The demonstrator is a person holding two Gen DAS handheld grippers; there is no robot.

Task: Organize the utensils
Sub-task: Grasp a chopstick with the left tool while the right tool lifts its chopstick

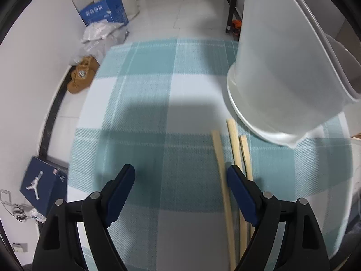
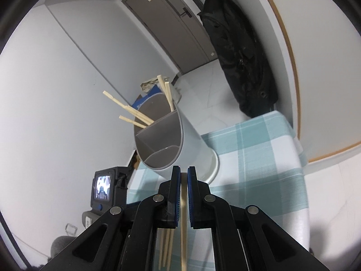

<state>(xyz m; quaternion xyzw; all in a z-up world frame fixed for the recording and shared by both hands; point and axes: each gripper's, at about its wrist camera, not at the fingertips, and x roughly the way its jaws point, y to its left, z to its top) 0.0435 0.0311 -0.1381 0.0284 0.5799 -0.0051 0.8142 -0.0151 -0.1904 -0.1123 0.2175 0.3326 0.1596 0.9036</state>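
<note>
A white utensil holder [image 2: 191,144] with grey inner dividers stands on a white saucer on the checked tablecloth; several wooden chopsticks [image 2: 135,115] stick out of its compartments. It fills the right of the left wrist view [image 1: 282,67]. My right gripper [image 2: 184,176] is shut on a wooden chopstick [image 2: 183,221], held just in front of the holder's rim. My left gripper [image 1: 180,178] is open and empty above the cloth. Three loose chopsticks [image 1: 234,149] lie on the cloth by its right finger; they also show under the right gripper [image 2: 165,248].
The table has a teal and white checked cloth [image 1: 146,113]. Blue boxes [image 1: 103,11], bags and a brown item [image 1: 82,74] lie on the floor to the left. A black bag [image 2: 239,56] hangs by the door. The left gripper's camera body [image 2: 105,187] shows at left.
</note>
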